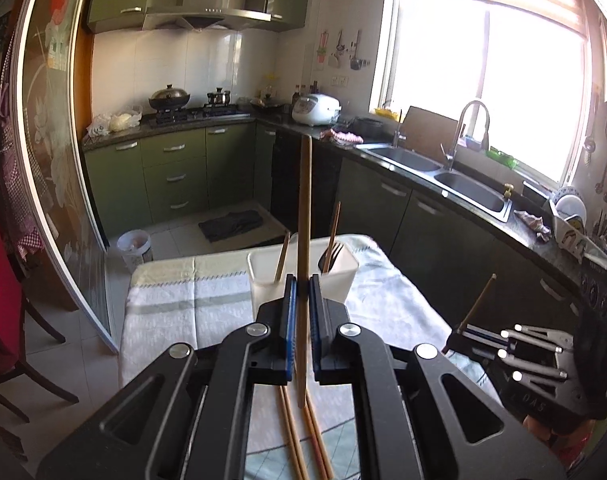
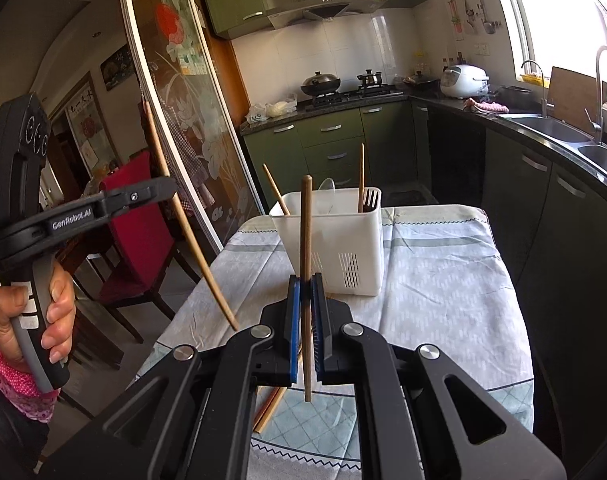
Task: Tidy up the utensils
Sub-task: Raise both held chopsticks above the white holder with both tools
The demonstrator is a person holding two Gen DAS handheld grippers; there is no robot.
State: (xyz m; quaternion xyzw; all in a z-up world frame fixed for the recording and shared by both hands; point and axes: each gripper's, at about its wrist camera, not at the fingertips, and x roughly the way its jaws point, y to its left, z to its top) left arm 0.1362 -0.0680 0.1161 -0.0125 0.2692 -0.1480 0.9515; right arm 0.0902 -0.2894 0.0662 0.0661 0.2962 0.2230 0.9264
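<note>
My left gripper (image 1: 302, 286) is shut on a long wooden chopstick (image 1: 304, 216) held upright above the table; it also shows in the right wrist view (image 2: 159, 190) with its chopstick (image 2: 187, 224). My right gripper (image 2: 305, 284) is shut on another wooden chopstick (image 2: 306, 240), upright; it shows at the right in the left wrist view (image 1: 461, 330). A white utensil holder (image 2: 343, 240) stands on the table ahead, holding two chopsticks, a fork (image 2: 370, 200) and a spoon (image 2: 327, 190). Several loose chopsticks (image 1: 299, 440) lie on the cloth under the left gripper.
The table (image 2: 443, 280) has a pale patterned cloth. A red chair (image 2: 139, 232) stands left of it by a glass sliding door. The kitchen counter with a double sink (image 1: 443, 172) runs along the right. A white bin (image 1: 134, 245) stands on the floor beyond.
</note>
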